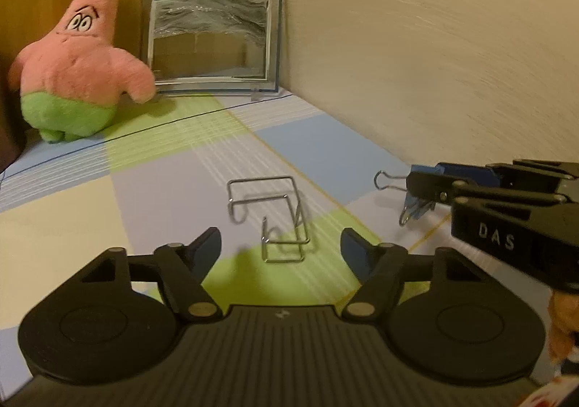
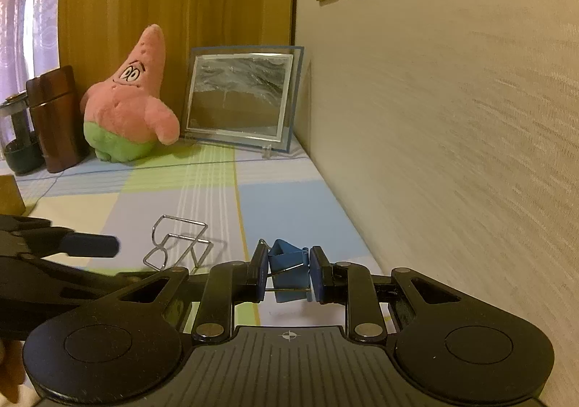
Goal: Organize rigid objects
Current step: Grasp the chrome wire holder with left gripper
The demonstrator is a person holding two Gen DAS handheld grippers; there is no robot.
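Two grippers work over a checked tablecloth (image 1: pixel 72 226). Right gripper (image 2: pixel 288 271): jaws closed on a blue binder clip (image 2: pixel 287 262), both pads pressing its sides; in the left wrist view the clip (image 1: pixel 416 206) hangs clear of the cloth, near the wall (image 1: pixel 434 63). Left gripper (image 1: pixel 280 244): jaws partly open, nothing between the pads; a bent wire stand (image 1: pixel 275 219) lies on the cloth just ahead of its fingertips. At the far end stand a pink star plush toy (image 1: pixel 79 70) and a framed sand picture (image 1: pixel 211 41), side by side.
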